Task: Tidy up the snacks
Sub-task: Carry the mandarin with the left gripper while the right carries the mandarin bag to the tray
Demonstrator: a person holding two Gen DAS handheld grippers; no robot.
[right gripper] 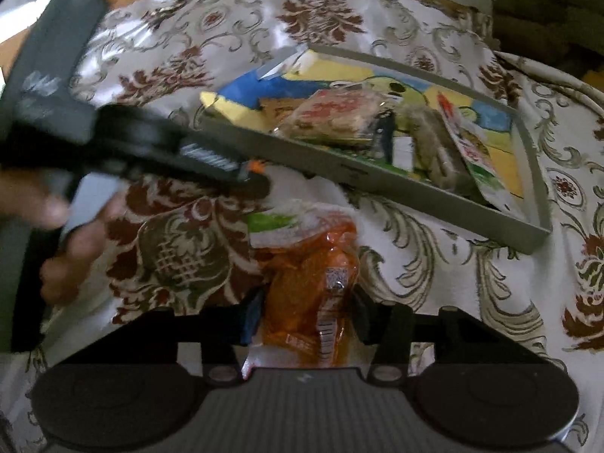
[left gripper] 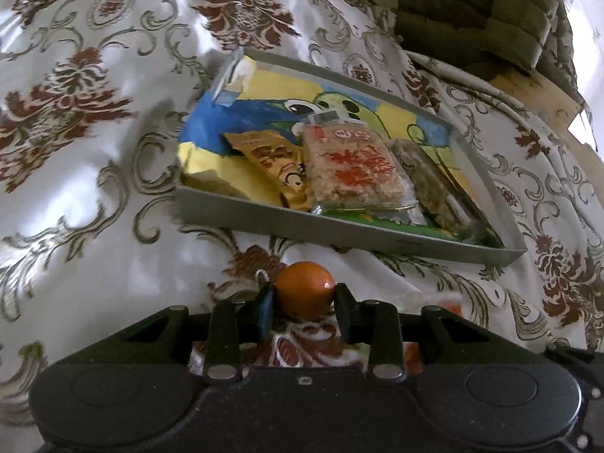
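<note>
A glossy orange-brown round snack (left gripper: 304, 287) sits between the fingers of my left gripper (left gripper: 305, 296), which is shut on it just in front of the grey tray's near rim (left gripper: 339, 238). In the tray lie a puffed-rice bar packet (left gripper: 351, 166), a brown-yellow packet (left gripper: 271, 158) and another grain bar (left gripper: 426, 185). In the right wrist view my right gripper (right gripper: 307, 313) is shut on a crinkly orange packet (right gripper: 313, 260) lying on the cloth before the tray (right gripper: 302, 158). The left gripper (right gripper: 256, 177), held by a hand (right gripper: 71, 238), reaches in from the left.
A shiny white tablecloth (left gripper: 94, 170) with red-brown floral patterns covers the surface. A cartoon picture lines the tray bottom. A red, white and green packet (right gripper: 464, 143) leans at the tray's right end. An olive quilted cushion (left gripper: 490, 11) and a wooden edge (left gripper: 536, 87) lie at the far right.
</note>
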